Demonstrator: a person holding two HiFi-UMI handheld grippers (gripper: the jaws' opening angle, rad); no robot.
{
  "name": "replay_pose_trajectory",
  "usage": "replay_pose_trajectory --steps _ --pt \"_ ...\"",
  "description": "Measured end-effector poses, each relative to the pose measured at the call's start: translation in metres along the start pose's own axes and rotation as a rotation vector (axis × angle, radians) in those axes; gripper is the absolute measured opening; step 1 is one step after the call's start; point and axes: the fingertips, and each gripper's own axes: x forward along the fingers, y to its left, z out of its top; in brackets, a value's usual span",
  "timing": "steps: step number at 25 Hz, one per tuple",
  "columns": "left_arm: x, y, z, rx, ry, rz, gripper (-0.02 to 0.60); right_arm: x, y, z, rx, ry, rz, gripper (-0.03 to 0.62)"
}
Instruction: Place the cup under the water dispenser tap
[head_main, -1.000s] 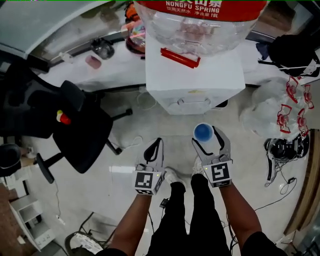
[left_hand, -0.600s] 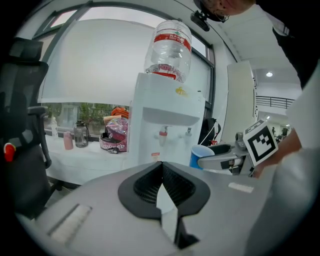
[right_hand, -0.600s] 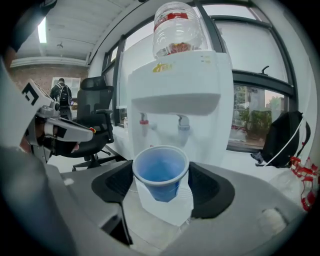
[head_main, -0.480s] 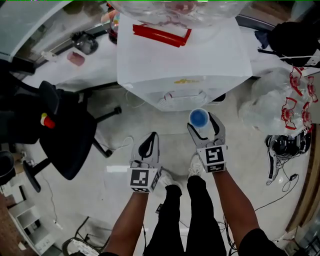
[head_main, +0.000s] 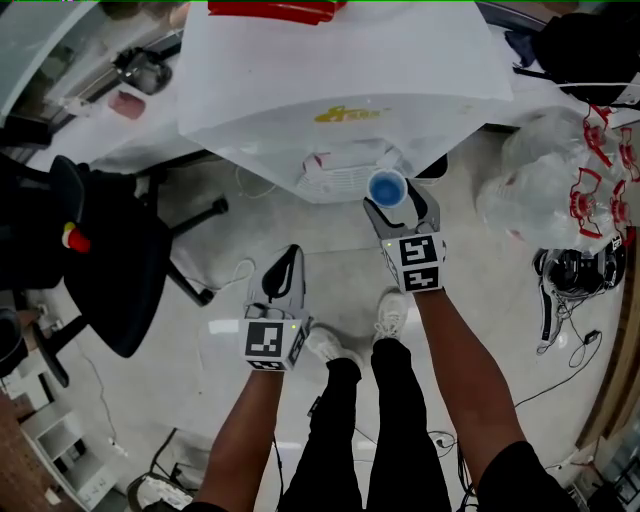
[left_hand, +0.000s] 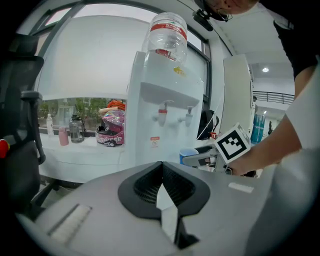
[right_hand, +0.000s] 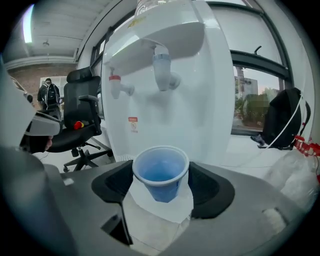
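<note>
Our left gripper (head_main: 284, 268) hangs at 7 o'clock from the water dispenser (head_main: 340, 90), well apart from it. Its fingers are closed together on nothing. Our right gripper (right_hand: 160, 184) is the nearer one. Its fingers grip the cup (right_hand: 161, 170) by both sides, upright, mouth up. In the right gripper view the red tap (right_hand: 116, 85) stands at 11 o'clock from the cup and the blue tap (right_hand: 163, 70) at 12 o'clock, high above it. We judge that the cup must go forward, with its axis vertical.

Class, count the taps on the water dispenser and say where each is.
2. The red tap is on the left of the water dispenser front; the blue tap sits to its right, above and beyond the cup in the right gripper. None appears hidden.
</note>
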Motion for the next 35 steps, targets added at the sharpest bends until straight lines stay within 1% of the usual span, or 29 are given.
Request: replay_pose_trajectory --steps 5,11,14,16,18,19,22,24,26,29,30,32,33,35 --pt "0.004 -0.003 -0.007 0.003 0.002 -0.007 0.017 0.018 -0.003 0.001 -0.011 0.007 0.005 0.344" --pt "0.004 -0.007 -0.019 -0.007 0.036 -0.022 0.017 0.028 -0.005 0.006 0.012 -0.012 -0.008 0.345" --pt "0.004 -0.008 -0.019 -0.005 0.007 -0.026 0.017 0.027 -0.006 0.007 0.016 -0.028 -0.021 0.350" --pt "0.004 -0.007 -0.018 -0.004 0.009 -0.026 0.017 0.026 -0.007 0.007 0.028 -0.041 -0.032 0.357" --pt "0.004 -0.006 -0.016 -0.006 0.024 -0.022 0.017 0.025 -0.007 0.008 0.052 -0.055 -0.028 0.397" --pt "0.003 -0.005 -0.015 -0.004 0.025 -0.020 0.017 0.025 -0.007 0.009 0.057 -0.061 -0.024 0.400" --pt "0.000 -0.002 -0.013 0.001 0.018 -0.019 0.017 0.023 -0.003 0.012 0.043 -0.070 -0.010 0.415" --pt "-0.001 -0.001 -0.010 0.001 0.020 -0.016 0.017 0.020 -0.002 0.015 0.035 -0.071 -0.009 0.443" --pt "-0.004 -0.001 -0.005 -0.003 0.018 -0.011 0.017 0.012 -0.002 0.018 0.036 -0.069 -0.016 0.445" --pt "-0.012 -0.003 0.003 -0.018 0.031 0.000 0.017 -0.012 0.007 0.021 0.069 -0.062 -0.024 0.442" --pt "-0.016 -0.003 0.006 -0.026 0.039 0.006 0.017 -0.024 0.012 0.023 0.082 -0.063 -0.024 0.434" --pt "-0.026 -0.005 0.014 -0.052 0.026 0.016 0.017 -0.051 0.023 0.030 0.101 -0.074 -0.017 0.401" --pt "-0.031 -0.006 0.020 -0.068 0.012 0.021 0.017 -0.065 0.028 0.035 0.108 -0.082 -0.012 0.373" --pt "-0.044 -0.009 0.036 -0.097 -0.008 0.029 0.017 -0.096 0.037 0.045 0.112 -0.093 -0.012 0.281"
